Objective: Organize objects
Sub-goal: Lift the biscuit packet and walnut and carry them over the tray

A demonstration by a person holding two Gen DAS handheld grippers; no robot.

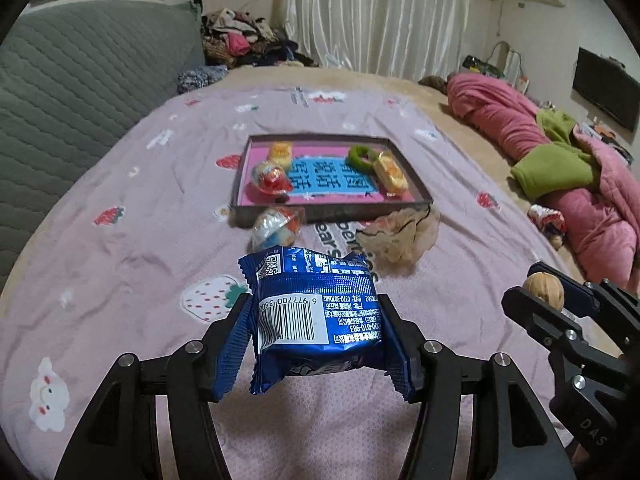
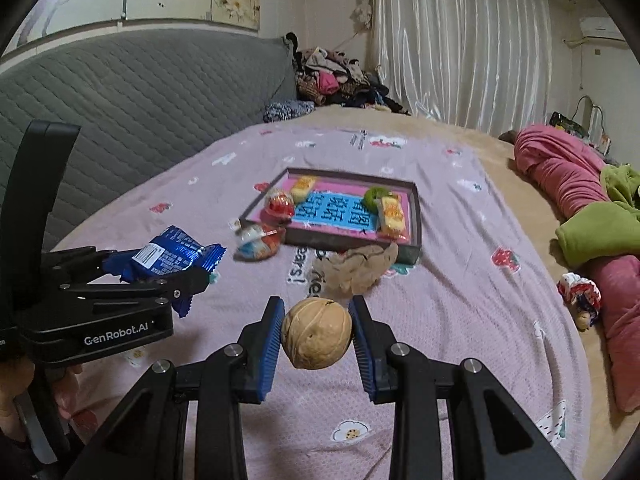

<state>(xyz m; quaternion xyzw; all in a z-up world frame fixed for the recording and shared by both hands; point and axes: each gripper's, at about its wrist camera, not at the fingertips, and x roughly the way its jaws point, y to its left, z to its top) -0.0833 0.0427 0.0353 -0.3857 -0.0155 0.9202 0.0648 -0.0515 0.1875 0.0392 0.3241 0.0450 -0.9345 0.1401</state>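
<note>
While both hover over the bedsheet (image 1: 120,184) | left gripper (image 1: 316,320) clamps blue snack packet (image 1: 316,304) | right gripper (image 2: 316,334) pinches walnut (image 2: 316,332) | tray (image 2: 414,216) ahead, contents possibly sweets

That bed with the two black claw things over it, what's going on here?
A person is tidying small items into a tray on the bed, using a handheld gripper in each hand. The left gripper is clamped on a blue snack packet, and the right gripper is clamped on a walnut. Both hang above the sheet, short of the tray, which already holds several snacks. A jelly cup and a scrunchie lie just outside it.
</note>
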